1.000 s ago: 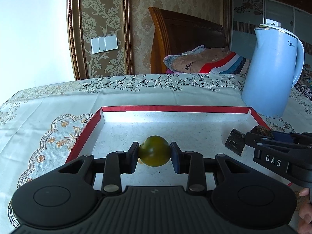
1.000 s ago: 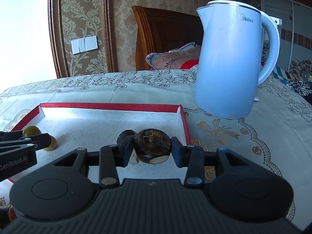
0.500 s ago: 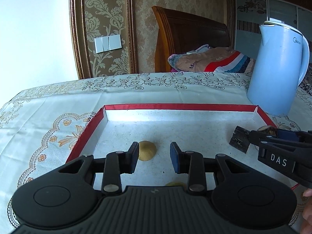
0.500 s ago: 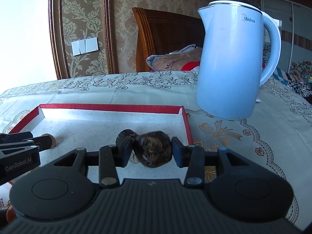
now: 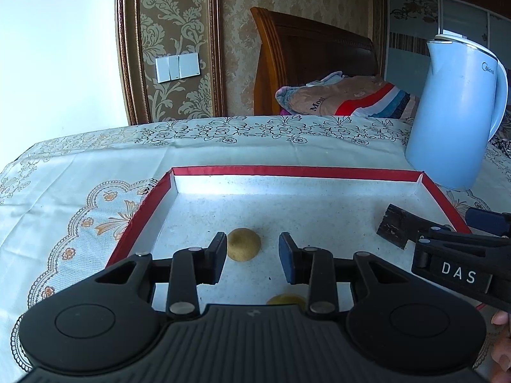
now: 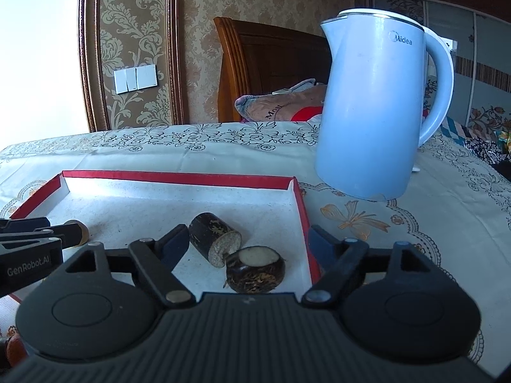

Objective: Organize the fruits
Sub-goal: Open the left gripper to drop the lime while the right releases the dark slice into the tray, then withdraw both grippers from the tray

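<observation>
A red-rimmed white tray (image 5: pixel 297 171) lies on the patterned tablecloth. My left gripper (image 5: pixel 252 257) is open and empty over the tray's left part. A tan round fruit (image 5: pixel 243 244) lies just beyond its fingers, and a yellow-green fruit (image 5: pixel 286 300) peeks out under the gripper body. My right gripper (image 6: pixel 246 244) is wide open over the tray's (image 6: pixel 179 177) right part. Between its fingers lie a dark round water chestnut (image 6: pixel 255 273) with a pale cut top and a dark cylindrical cane piece (image 6: pixel 214 237). The right gripper also shows at the right of the left wrist view (image 5: pixel 428 233).
A light blue electric kettle (image 6: pixel 373 111) stands on the table right of the tray, also in the left wrist view (image 5: pixel 456 115). A wooden headboard (image 5: pixel 306 60) and a folded blanket (image 5: pixel 345 97) are behind the table. The left gripper's side shows at the left edge of the right wrist view (image 6: pixel 28 249).
My left gripper opened and let go of the green fruit, which now lies under it. My right gripper opened and released the water chestnut onto the tray beside the cane piece.
</observation>
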Motion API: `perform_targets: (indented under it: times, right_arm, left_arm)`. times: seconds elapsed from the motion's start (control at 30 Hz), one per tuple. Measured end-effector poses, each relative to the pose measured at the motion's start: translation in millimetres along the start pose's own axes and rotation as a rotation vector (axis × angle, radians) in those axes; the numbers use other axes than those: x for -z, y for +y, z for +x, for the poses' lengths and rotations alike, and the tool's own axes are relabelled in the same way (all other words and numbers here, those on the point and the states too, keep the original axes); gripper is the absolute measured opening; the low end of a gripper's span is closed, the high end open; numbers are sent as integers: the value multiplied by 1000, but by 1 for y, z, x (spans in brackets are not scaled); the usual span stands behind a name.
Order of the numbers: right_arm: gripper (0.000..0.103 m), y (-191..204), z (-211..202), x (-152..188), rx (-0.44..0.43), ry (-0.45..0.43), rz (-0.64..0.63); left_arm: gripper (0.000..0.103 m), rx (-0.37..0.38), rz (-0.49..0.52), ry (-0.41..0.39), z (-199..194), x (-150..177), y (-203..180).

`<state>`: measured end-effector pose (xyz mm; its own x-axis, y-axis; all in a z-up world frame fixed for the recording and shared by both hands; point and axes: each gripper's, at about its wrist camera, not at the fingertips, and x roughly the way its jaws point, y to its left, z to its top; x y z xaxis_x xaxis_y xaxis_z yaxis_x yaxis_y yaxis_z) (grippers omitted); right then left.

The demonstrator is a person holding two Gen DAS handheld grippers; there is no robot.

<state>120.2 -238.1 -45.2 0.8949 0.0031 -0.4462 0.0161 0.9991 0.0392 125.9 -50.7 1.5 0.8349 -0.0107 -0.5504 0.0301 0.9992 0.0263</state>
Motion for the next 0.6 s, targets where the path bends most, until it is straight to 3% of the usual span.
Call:
perform_targets:
  times: [0.07,0.13,0.3,0.4,0.6]
  right_arm:
    - [82,0,0,0,-3,3,1]
    - [94,-1,0,1,1,4,11]
    - [102,-1,-4,2,13,-14,7]
    - [103,0,-4,3,10,-12,-3]
    - [103,2,-5,6,3,-6,-17]
  left_arm:
    - [37,-5,2,-3,-1,0,0]
    - [38,-8,2,-5,-1,0,1]
    - [42,-6,-17,-3,-3,1,4]
    - [56,-19,-15,-22,-6,2,4]
    - [57,-16,-4,-43,-13,4,5]
